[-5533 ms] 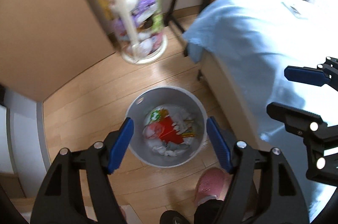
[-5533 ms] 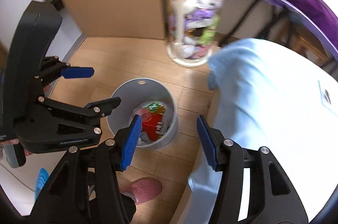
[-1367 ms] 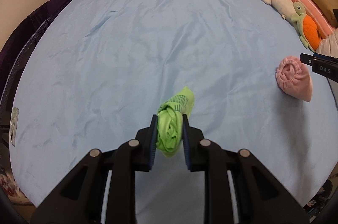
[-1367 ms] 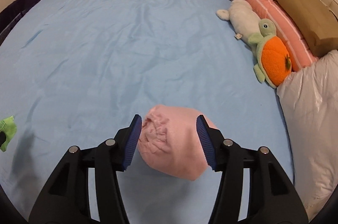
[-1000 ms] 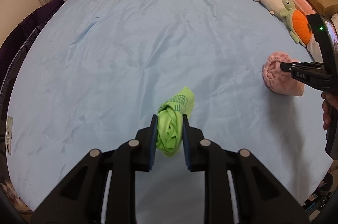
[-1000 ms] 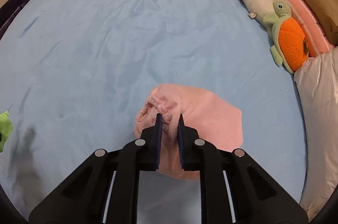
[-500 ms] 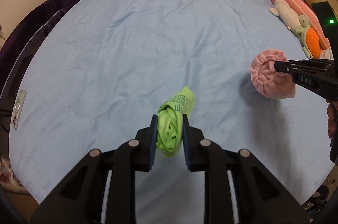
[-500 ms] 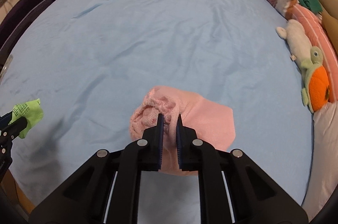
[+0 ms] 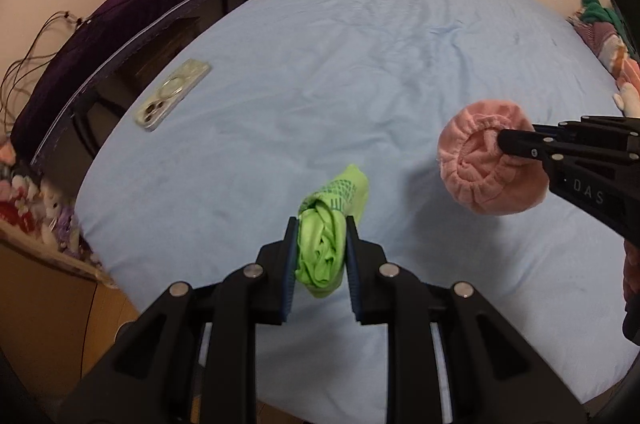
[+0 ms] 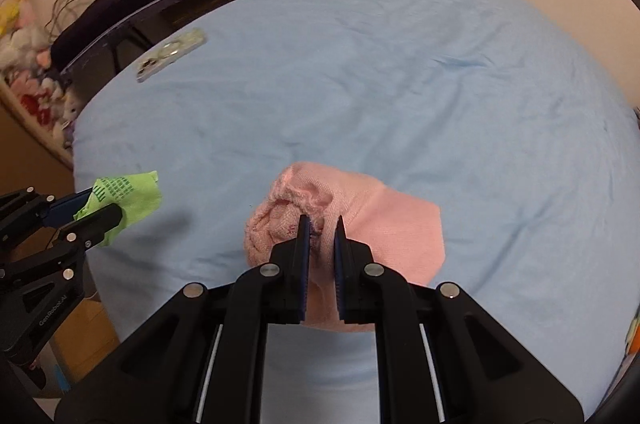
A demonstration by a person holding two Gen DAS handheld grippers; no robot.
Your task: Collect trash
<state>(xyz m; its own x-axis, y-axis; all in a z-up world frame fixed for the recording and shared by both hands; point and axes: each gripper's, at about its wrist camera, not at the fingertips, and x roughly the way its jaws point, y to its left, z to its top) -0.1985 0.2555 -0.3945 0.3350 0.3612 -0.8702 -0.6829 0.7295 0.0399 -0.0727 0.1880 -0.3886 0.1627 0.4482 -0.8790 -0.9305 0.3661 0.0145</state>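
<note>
A rolled lime-green sock (image 9: 326, 236) hangs above the light blue bed sheet (image 9: 360, 64), pinched between the blue pads of my left gripper (image 9: 320, 224), which is shut on it. At the right of the left wrist view a rolled pink sock (image 9: 486, 164) is held up by the other gripper's black fingers. My right gripper (image 10: 319, 224) is shut on the pink sock (image 10: 380, 224), its pads squeezing the folded cuff. The green sock (image 10: 128, 196) shows at the left of the right wrist view, in the left gripper's fingers (image 10: 92, 216).
A phone in a clear case (image 9: 173, 95) lies face down near the sheet's left edge. A purple-covered stand (image 9: 152, 4) runs alongside the bed, with cables on the wall. Plush toys (image 10: 28, 36) are stacked at the far left. Pillows and clothes (image 9: 604, 24) lie at the right.
Both grippers have swung left across the bed and rolled, each still holding its sock. The phone, purple stand and bed corner have come into view; the plush turtle has left it.
</note>
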